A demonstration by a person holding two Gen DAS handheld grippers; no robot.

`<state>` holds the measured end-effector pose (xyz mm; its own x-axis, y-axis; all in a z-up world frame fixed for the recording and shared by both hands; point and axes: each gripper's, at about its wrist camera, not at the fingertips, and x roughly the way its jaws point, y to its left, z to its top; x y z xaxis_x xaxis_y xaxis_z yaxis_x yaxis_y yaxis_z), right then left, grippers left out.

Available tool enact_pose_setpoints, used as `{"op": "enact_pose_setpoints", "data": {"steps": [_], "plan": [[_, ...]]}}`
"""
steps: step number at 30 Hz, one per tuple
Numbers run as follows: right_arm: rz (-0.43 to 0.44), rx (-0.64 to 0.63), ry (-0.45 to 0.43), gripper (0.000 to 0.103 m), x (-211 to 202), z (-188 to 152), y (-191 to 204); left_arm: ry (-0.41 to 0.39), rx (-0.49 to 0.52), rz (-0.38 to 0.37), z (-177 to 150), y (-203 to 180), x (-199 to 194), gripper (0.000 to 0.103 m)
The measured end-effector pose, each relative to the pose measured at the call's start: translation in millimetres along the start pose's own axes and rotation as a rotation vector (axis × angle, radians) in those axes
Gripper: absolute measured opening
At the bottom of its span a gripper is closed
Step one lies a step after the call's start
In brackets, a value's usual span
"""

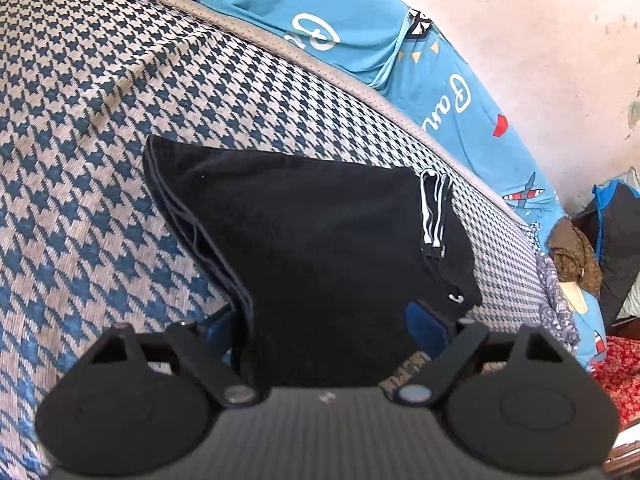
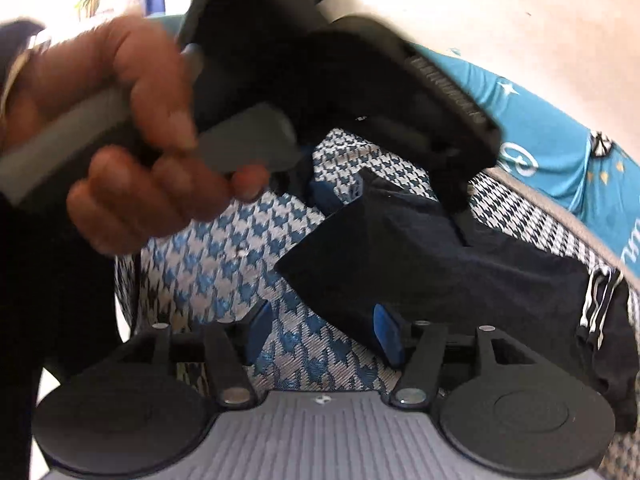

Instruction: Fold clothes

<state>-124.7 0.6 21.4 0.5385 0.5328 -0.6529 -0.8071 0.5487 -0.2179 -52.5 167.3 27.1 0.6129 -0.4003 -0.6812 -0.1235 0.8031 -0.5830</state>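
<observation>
Spread right gripper (image 2: pixel 320 334) fingers empty beside folded black garment (image 2: pixel 420 264); left gripper (image 1: pixel 324 322) fingers spread around it.

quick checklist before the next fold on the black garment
1. Black garment lies folded on the houndstooth bed cover: ok.
2. Right gripper clear of cloth, only bed cover between its pads: ok.
3. Left gripper straddles the garment's near edge; pads pressing: cannot tell.
4. Striped trim tucked in: not ok, it shows at the far corner.
5. Layers aligned on the left edge: not ok, they fan out slightly.
</observation>
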Motion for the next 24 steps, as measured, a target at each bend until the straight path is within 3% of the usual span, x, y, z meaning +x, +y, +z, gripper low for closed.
{"op": "enact_pose_setpoints", "data": {"steps": [6, 8, 9, 11, 16, 24], "plan": [[-0.083, -0.16, -0.017, 0.056, 20, 3, 23, 0.0, -0.017, -0.016, 2, 3, -2, 0.089], [-0.15, -0.249, -0.035, 0.052, 28, 3, 33, -0.002, -0.024, -0.018, 2, 5, -3, 0.089], [-0.18, -0.273, -0.036, 0.032, 32, 3, 35, -0.003, -0.027, -0.019, 2, 6, -3, 0.089], [-0.206, -0.269, -0.023, 0.005, 37, 6, 32, -0.01, -0.034, -0.003, 4, 10, -2, 0.094], [-0.207, -0.104, -0.066, 0.005, 21, 15, 5, -0.039, -0.093, 0.053, 16, 26, 4, 0.1], [-0.148, -0.014, -0.091, 0.005, -4, 17, -29, -0.056, -0.154, 0.065, 31, 35, 26, 0.099]]}}
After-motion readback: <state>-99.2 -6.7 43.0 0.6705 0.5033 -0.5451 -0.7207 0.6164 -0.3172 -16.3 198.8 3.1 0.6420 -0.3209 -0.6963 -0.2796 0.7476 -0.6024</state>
